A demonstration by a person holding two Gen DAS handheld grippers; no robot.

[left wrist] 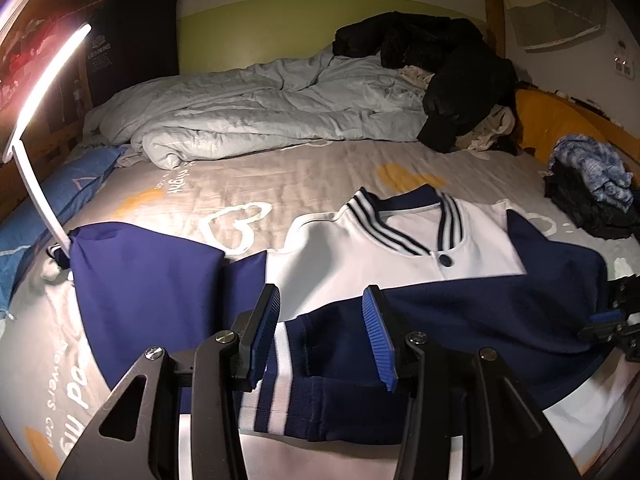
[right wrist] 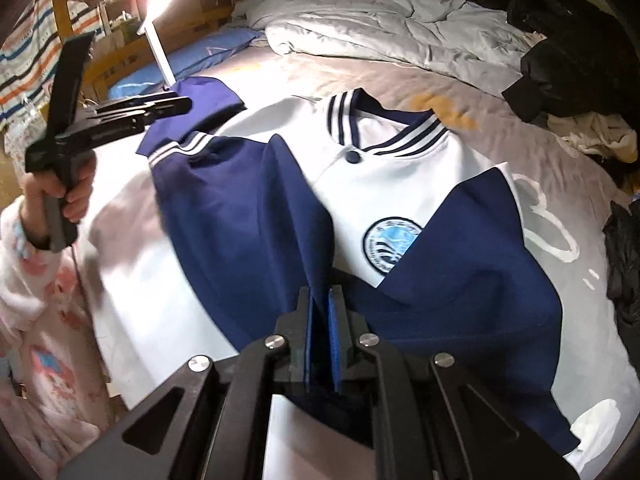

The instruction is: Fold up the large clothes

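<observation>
Jacket (right wrist: 400,184) on bed (left wrist: 320,168): right tool (right wrist: 322,320) pinches navy sleeve (right wrist: 460,280), left tool (left wrist: 320,320) spread; thin pinch could slip, spoiling the fold.

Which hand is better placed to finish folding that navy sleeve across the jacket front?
Right, probably. The right tool is shut on the navy sleeve, which is lifted over the white jacket front. The left tool is open above the striped cuff, holding nothing.
</observation>
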